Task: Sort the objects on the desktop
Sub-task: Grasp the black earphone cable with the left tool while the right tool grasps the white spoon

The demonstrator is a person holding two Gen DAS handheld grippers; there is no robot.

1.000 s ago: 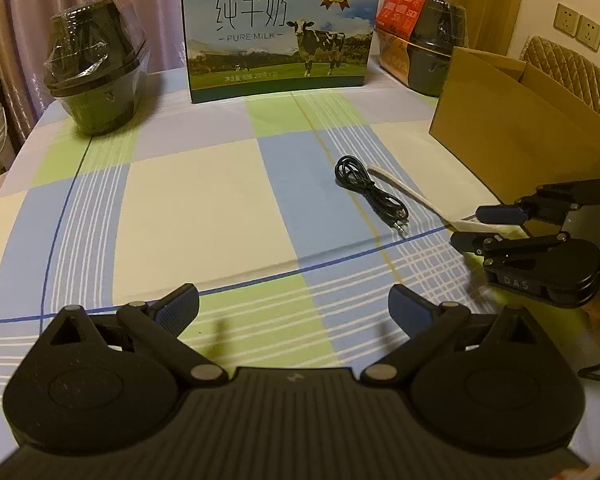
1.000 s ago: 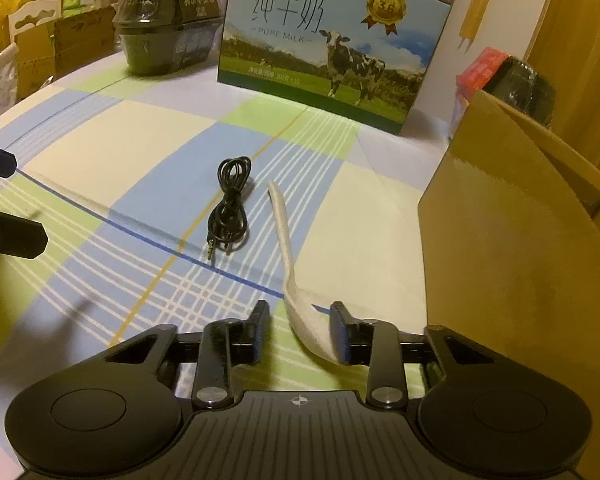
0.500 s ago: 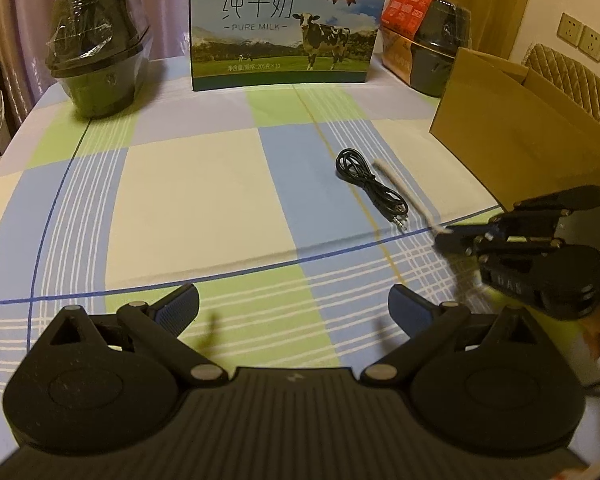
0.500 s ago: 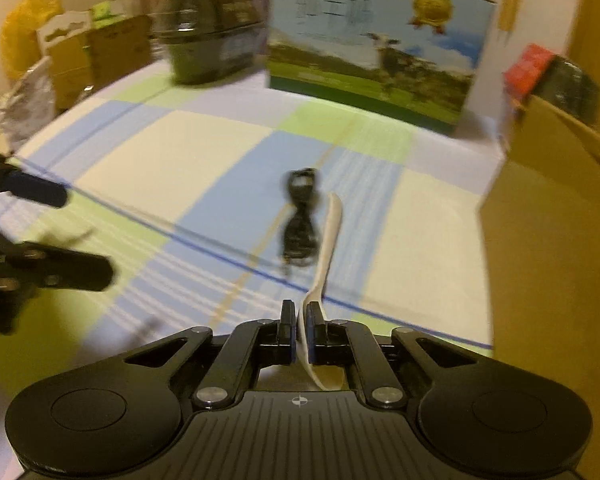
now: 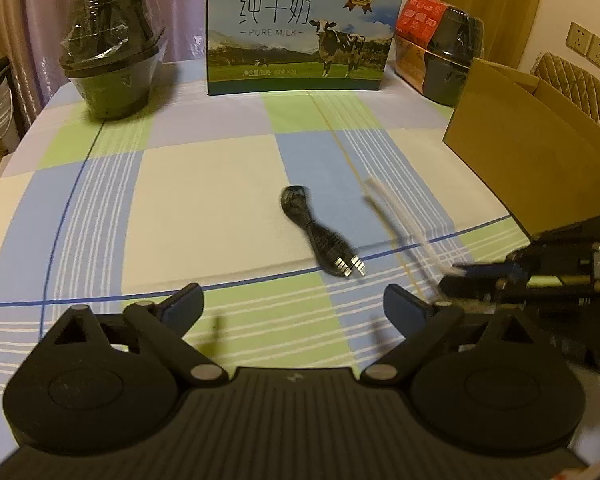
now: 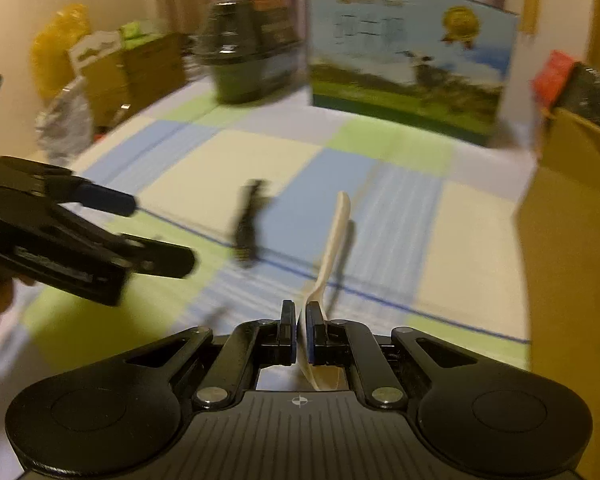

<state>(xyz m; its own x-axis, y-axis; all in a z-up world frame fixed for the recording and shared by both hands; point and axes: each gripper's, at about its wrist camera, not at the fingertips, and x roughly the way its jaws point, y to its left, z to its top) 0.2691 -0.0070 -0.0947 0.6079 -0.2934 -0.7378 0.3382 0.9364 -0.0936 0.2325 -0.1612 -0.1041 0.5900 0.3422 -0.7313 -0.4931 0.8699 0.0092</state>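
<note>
My right gripper is shut on the bowl end of a white plastic spoon and holds it above the checked tablecloth, handle pointing away. In the left wrist view the spoon shows blurred, with the right gripper at the right edge. A coiled black audio cable lies on the cloth just left of the spoon; it also shows in the right wrist view. My left gripper is open and empty, hovering near the cable's plug end. It shows at the left in the right wrist view.
An open cardboard box stands at the right. A milk carton case stands at the back, with a dark wrapped bowl at back left and a dark and red container at back right.
My right gripper closed on the spoon's bowl end and lifted it off the cloth. My left gripper moved forward toward the cable, still open.
</note>
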